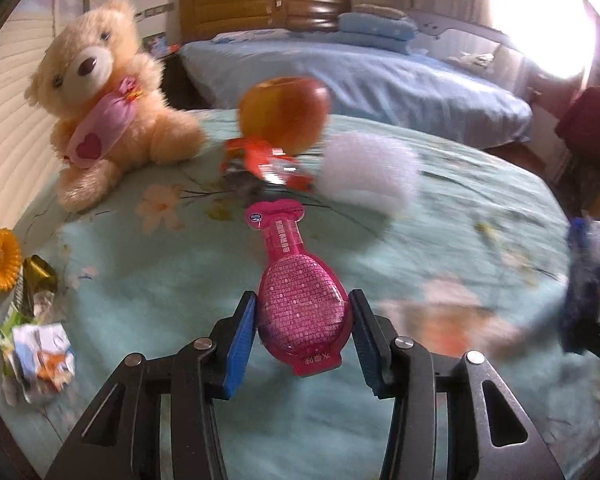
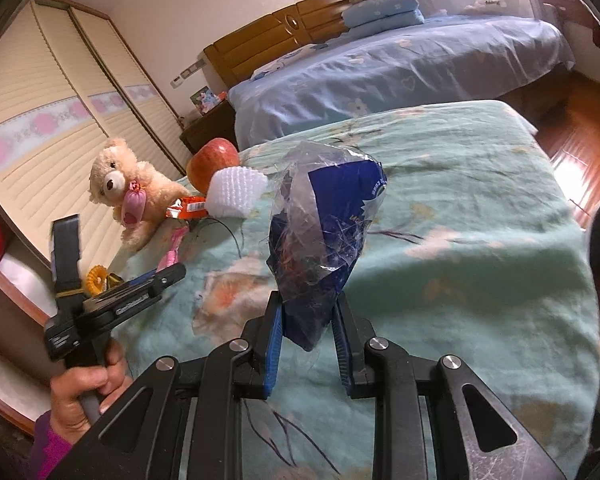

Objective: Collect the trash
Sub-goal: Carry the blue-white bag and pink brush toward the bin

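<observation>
Left gripper [image 1: 303,326] fingers pinching pink pouch [image 1: 296,280], long axis pointing away toward apple [image 1: 283,114], right gripper [image 2: 308,344] clamped on blue bag [image 2: 324,232], standing upright

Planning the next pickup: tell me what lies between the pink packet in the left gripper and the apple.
In the left wrist view, an orange-red wrapper lies between the pink packet and the apple, in front of the apple; a white foam net sits just right.

I see a glossy pink plastic sachet [image 1: 296,300] between my left gripper's [image 1: 303,320] ribbed blue pads. My right gripper [image 2: 308,336] holds a crinkled, shiny plastic bag [image 2: 324,236]. The bedspread [image 1: 180,300] looks soft matt cloth, the teddy bear [image 1: 104,92] fluffy plush.
</observation>
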The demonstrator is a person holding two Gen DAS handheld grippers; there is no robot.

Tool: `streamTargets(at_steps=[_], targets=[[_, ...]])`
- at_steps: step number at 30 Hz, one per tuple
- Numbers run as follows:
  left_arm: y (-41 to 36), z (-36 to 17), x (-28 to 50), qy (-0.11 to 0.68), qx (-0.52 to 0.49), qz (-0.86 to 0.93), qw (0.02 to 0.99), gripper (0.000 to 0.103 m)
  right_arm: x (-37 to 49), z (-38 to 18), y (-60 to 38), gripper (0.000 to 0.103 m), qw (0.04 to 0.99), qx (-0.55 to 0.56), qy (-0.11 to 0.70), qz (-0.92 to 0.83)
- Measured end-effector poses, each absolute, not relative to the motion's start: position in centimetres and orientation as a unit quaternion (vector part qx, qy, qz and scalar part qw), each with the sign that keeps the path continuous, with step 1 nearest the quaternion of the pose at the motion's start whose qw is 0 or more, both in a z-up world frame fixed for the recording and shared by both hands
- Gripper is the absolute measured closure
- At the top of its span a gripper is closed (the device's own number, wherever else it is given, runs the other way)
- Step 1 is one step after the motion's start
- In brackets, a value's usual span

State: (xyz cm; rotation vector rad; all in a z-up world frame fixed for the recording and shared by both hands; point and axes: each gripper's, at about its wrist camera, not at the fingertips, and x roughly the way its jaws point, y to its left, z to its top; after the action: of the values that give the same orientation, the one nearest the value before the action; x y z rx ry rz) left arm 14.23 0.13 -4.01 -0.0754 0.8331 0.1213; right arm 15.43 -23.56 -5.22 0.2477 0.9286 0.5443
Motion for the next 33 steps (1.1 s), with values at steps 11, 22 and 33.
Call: streamTargets(at_steps=[11,22,33], targets=[[-7.1,-2.5,10.7,0.395,-0.009,-0.031,0.918,0.058,13.6,-4.8,-28.4,0.079,0.864,0.131,0.434,0.218],[-10.8,-2.1,9.6,0.393,0.007,-0.078,0.916,0.058,12.1,-4.2,-31.4,0.079,0.874,0.139,0.423,0.193],[-14.1,-1.8,9.2,0.388,0.026,-0.107,0.915,0.058,11.1,-3.9,-34.4,0.079,0.881,0.149,0.417,0.167]])
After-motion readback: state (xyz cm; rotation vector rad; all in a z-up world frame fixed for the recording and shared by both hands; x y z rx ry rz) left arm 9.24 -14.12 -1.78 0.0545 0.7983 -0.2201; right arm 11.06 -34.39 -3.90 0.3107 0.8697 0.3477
